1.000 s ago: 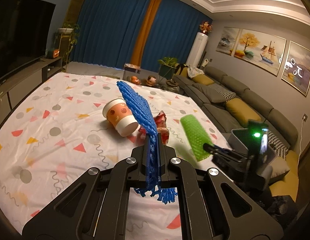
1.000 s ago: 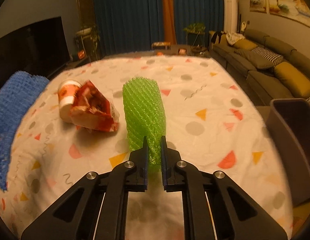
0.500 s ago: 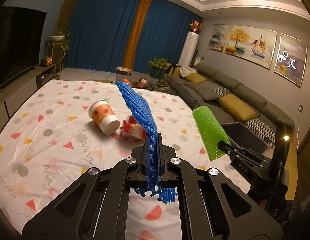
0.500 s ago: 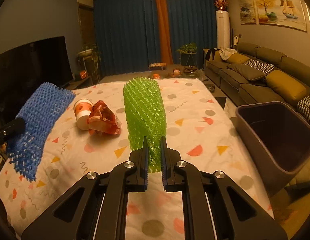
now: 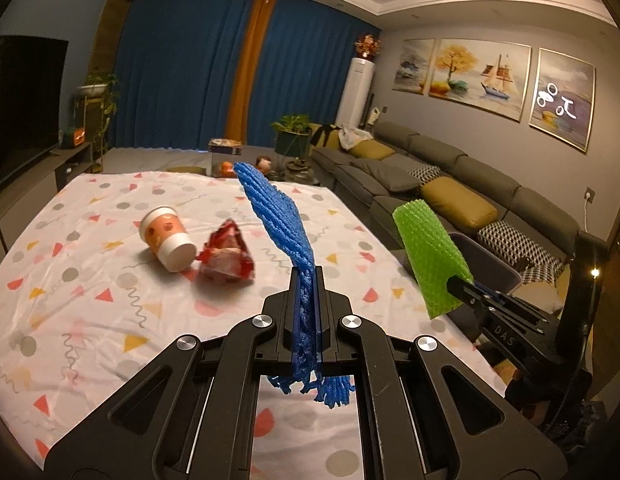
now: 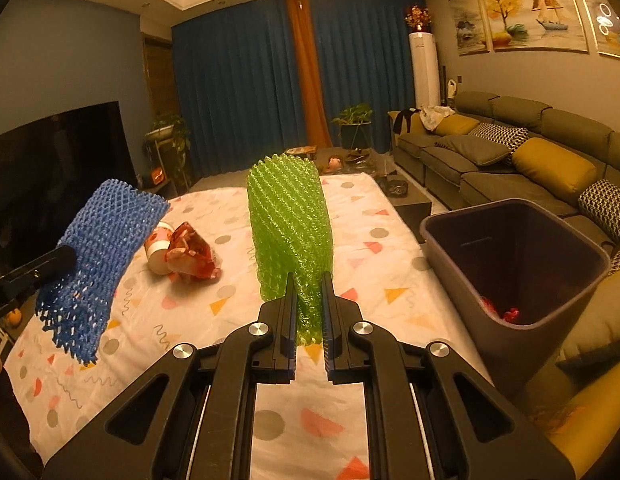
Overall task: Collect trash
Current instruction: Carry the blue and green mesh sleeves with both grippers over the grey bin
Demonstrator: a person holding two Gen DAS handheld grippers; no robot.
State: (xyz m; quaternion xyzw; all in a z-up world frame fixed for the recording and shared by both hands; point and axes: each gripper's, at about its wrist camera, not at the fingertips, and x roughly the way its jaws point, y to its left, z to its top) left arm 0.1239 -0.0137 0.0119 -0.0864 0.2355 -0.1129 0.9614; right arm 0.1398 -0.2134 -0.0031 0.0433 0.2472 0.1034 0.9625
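With the left gripper (image 5: 307, 280) clamped on the blue net (image 5: 277, 216) and the right gripper (image 6: 307, 280) on the green net (image 6: 289, 224), carry both over the bin (image 6: 438, 236) at three o'clock before letting go.

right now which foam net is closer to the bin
The green net, held in the right tongs; the bin sits just to its right. The blue net hangs farther left.

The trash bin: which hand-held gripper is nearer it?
Right. The right hand-held gripper, holding green foam net, is beside the trash bin; the left is farther, over the table.

Both wrist views overlook the table (image 5: 89, 320), side by side.
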